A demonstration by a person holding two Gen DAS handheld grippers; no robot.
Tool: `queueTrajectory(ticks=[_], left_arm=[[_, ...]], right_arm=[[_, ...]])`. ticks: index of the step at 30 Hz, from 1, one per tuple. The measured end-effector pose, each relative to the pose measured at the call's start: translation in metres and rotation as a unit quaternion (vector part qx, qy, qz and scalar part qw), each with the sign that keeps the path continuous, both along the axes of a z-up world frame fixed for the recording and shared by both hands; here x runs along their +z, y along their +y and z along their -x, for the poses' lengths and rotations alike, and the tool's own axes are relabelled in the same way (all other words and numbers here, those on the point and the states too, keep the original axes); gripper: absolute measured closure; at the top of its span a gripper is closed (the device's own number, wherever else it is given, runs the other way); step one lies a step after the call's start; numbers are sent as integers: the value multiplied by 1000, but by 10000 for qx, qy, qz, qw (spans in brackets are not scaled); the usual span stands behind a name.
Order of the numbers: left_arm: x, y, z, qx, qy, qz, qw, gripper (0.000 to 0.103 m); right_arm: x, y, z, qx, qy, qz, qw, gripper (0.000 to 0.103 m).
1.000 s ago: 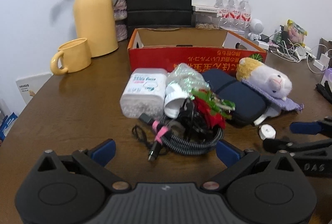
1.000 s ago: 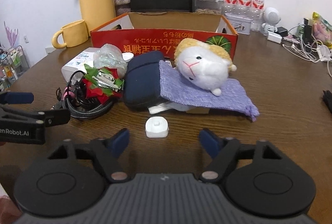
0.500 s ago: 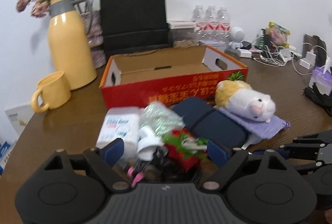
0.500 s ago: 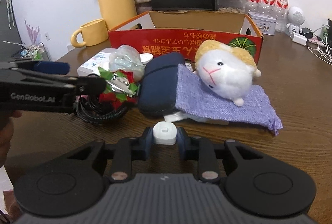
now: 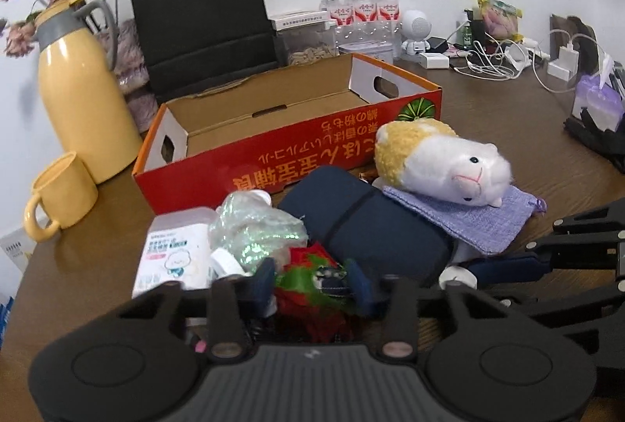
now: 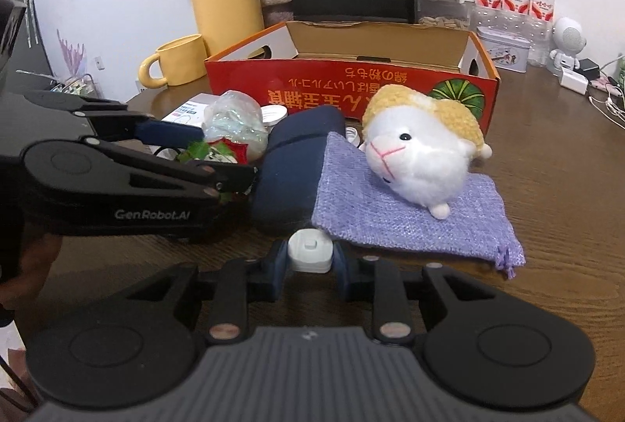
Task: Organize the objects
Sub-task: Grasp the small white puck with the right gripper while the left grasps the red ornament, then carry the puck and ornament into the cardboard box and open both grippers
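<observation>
A: Where does each claw stand against its thing?

B: The right claw (image 6: 310, 261) is clamped on the small white cap (image 6: 309, 251), pads pressing both its sides, low over the tabletop (image 6: 547, 187) just in front of the purple pouch (image 6: 406, 215). The left claw (image 5: 310, 279) is closing around the red and green ornament (image 5: 308, 289), which sits between its pads on top of the cable bundle; I cannot tell whether the pads press on it yet.

A: And the red box (image 6: 351, 86)?

B: Straight ahead of both claws, behind the pile, open side up. Its long axis runs across the right wrist view, so the near wall faces the claws broadside.

A: What lies between?

B: For the right claw, the pouch with the plush sheep (image 6: 422, 152) lying on it, and the navy case (image 6: 293, 164) just left of them. For the left claw, the white bottle (image 5: 175, 254), the crinkled plastic bag (image 5: 258, 226) and the same case.

A: Which hand is nearer the box?

B: Neither by much. I judge the right claw is readier, its grip already settled. Its cap must rise over the sheep and the near wall before it goes forward; a low path would likely catch the pouch.
</observation>
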State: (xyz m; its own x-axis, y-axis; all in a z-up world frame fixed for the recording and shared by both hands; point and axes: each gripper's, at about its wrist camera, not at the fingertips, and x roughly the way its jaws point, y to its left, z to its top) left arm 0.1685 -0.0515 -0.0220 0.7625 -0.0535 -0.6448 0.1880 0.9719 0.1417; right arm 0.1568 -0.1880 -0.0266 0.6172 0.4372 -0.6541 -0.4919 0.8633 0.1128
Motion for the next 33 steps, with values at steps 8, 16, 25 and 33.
queueTrajectory(ticks=[8, 16, 25, 33], left_arm=[[12, 14, 15, -22, -111, 417, 9991, 89], [34, 21, 35, -35, -533, 630, 9966, 93], [63, 30, 25, 191, -1009, 742, 9919, 93], [80, 44, -27, 509, -1206, 843, 9878, 93]], right_arm=[[9, -1, 8, 75, -87, -55, 9999, 77], [26, 2, 23, 66, -337, -136, 9993, 77], [58, -3, 11, -190, -831, -469, 9953, 77], [79, -2, -37, -503, -1108, -583, 9909, 77]])
